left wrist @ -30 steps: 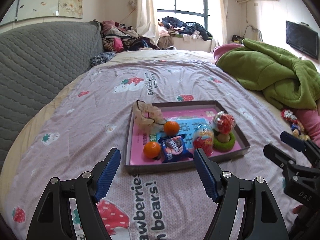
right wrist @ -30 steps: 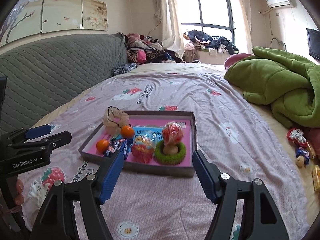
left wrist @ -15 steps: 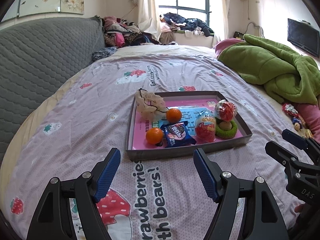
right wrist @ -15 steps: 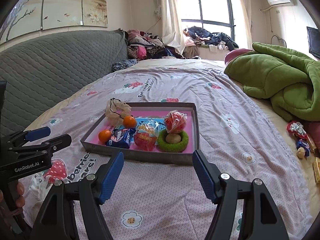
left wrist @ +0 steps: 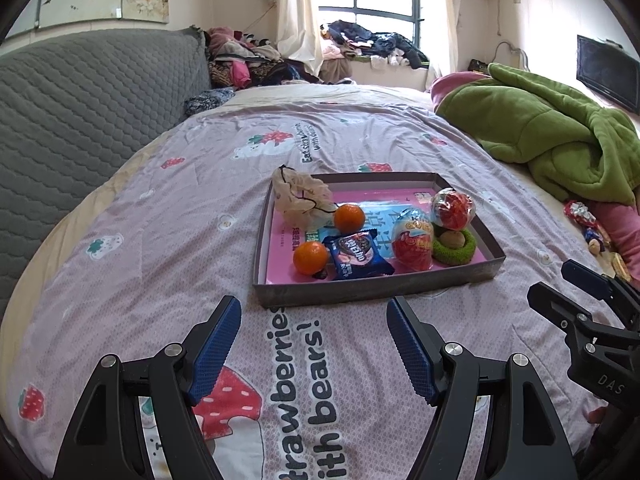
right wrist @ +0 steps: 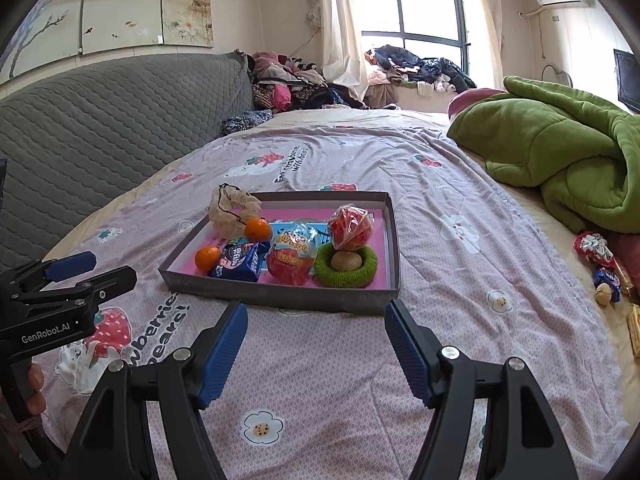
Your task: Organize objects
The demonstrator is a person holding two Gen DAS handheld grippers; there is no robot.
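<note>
A shallow grey tray [left wrist: 360,294] with a pink floor lies on the bed. It holds two oranges [left wrist: 310,257], a blue cookie pack [left wrist: 356,254], a red toy egg [left wrist: 414,242], a red wrapped ball [left wrist: 454,208], a green ring with a brown nut [left wrist: 454,244] and a cream scrunchie [left wrist: 302,198]. My left gripper [left wrist: 314,344] is open and empty, just short of the tray's near edge. My right gripper [right wrist: 316,346] is open and empty, also short of the tray [right wrist: 280,292]. Each gripper shows at the side of the other's view.
A green blanket [left wrist: 560,140] is heaped at the right. Small wrapped sweets [right wrist: 600,264] lie on the bed's right edge. A grey quilted headboard [left wrist: 80,112] runs along the left. Clothes are piled by the window [left wrist: 372,40].
Both grippers have drawn back from the tray and risen a little; the tray now sits farther ahead in both views. Jaws stay open. Nothing in the tray moved.
</note>
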